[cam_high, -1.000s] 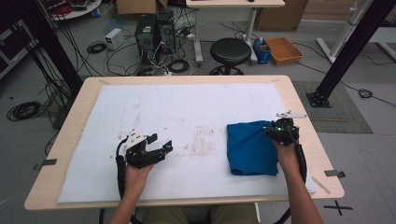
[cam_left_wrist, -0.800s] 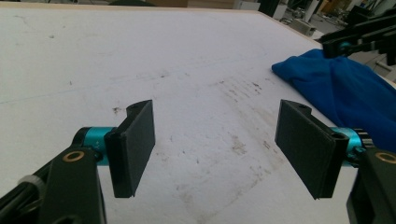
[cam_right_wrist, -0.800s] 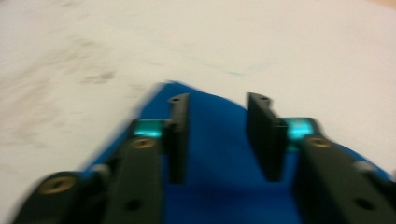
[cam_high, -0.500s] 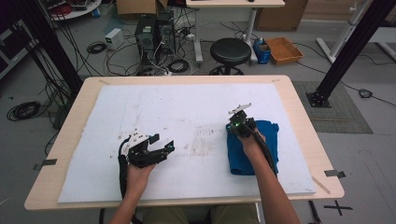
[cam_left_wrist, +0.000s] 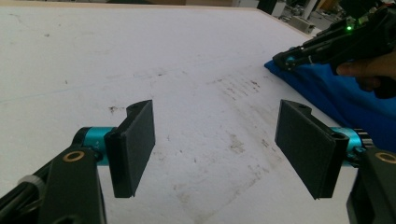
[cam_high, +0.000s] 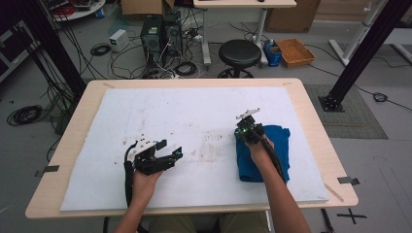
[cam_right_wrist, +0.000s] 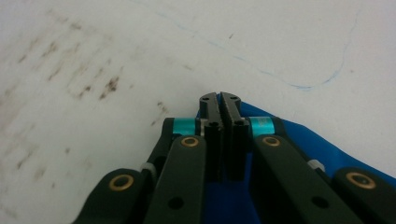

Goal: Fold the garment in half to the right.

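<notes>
The right gripper [cam_high: 241, 130] sits over the far left corner of the blue cloth [cam_high: 278, 154], its jaws having just been closing and now clenched together over that corner; whether any fabric is pinched between them cannot be told. The cloth lies folded on the white sheet [cam_high: 170, 116] that covers the wooden table [cam_high: 335, 165], near the sheet's right edge, with the person's right hand [cam_high: 260, 149] resting above it. The left gripper [cam_high: 167, 156] hangs well to the left of the cloth, jaws spread wide with nothing between them, over a smudged patch of the sheet.
</notes>
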`<state>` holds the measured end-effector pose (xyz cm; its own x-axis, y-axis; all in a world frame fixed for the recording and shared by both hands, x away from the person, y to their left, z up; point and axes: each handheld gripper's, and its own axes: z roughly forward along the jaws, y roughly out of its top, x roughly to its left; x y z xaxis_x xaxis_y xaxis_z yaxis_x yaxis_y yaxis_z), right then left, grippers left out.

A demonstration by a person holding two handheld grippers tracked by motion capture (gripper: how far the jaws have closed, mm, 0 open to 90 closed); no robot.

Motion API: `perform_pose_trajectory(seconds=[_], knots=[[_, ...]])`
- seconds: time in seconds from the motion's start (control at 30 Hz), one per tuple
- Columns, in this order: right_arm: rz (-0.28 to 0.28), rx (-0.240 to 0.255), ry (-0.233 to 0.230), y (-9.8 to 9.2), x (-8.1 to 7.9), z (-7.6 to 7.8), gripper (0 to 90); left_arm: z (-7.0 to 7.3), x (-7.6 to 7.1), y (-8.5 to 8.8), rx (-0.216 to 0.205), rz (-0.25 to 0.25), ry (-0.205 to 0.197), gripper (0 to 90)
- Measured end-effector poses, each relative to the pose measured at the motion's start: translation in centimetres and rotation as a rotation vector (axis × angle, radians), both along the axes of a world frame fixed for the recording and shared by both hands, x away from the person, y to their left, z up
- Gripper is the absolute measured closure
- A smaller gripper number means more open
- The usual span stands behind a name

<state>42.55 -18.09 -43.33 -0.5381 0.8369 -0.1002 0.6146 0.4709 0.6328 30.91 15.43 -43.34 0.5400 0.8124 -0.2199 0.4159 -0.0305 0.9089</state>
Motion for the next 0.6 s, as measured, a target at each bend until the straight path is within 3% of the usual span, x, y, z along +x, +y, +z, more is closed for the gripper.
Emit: perform_pose_trajectory(seconds=[0.07,0.1,0.13,0.27,0.4,0.47,0.53,0.6], knots=[[-0.010,0.008,-0.009,0.1,0.2,-0.1,88.1,0.0,0.0,0.0,-0.004,-0.001,0.003,28.7],[0.006,0.019,-0.015,0.1,0.1,0.0,81.2,0.0,0.0,0.1,-0.005,0.000,0.002,28.7],[0.006,0.050,-0.030,0.0,-0.1,0.3,73.5,0.0,0.0,0.1,-0.005,0.003,-0.001,28.7],[0.053,0.184,-0.121,-1.3,-2.6,2.3,69.2,0.0,0.0,0.2,-0.003,0.007,0.000,28.7],[0.201,0.267,-0.067,-2.6,-6.8,3.2,59.6,0.1,-0.2,0.2,-0.004,0.006,-0.002,28.7],[0.273,0.253,-0.043,-3.1,-9.1,3.0,59.7,0.2,-0.2,0.3,-0.001,0.006,-0.002,28.7],[0.340,0.243,0.008,-3.5,-11.3,2.1,69.8,0.2,-0.3,0.2,-0.001,0.007,-0.002,28.7],[0.364,0.211,0.036,-3.5,-12.5,1.2,73.8,0.1,-0.3,0.1,-0.001,0.004,-0.002,28.7]])
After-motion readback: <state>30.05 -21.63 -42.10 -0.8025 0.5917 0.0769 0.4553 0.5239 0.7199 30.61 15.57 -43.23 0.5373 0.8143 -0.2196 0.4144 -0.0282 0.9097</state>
